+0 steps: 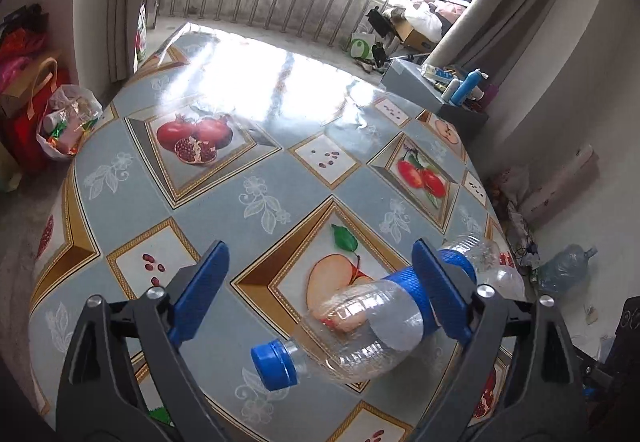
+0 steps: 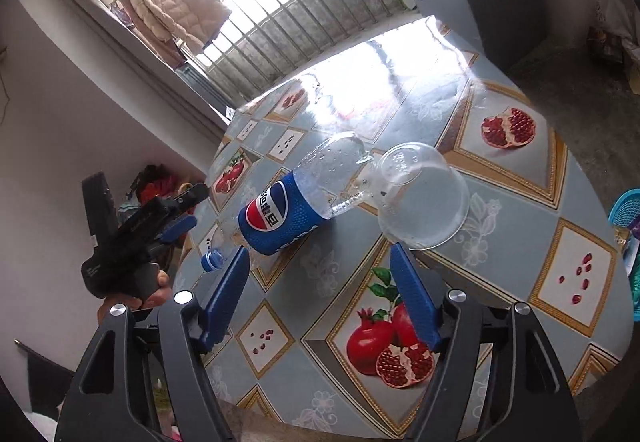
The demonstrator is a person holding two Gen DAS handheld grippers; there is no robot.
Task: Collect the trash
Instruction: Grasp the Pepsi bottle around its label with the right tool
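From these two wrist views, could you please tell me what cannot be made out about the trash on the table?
- Plastic bottle, left wrist view: the right blue finger covers its middle and label.
- Clear plastic cup, right wrist view: transparent, so whether anything is inside is unclear; it is not seen in the left view.
- Teal basket, right wrist view: cut off by the frame edge.
- Far table end: washed out by window glare.

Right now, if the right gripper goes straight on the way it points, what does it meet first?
Likely the clear plastic cup lying on its side, perhaps with the blue-labelled Pepsi bottle beside it; the right gripper is open, depth unclear.
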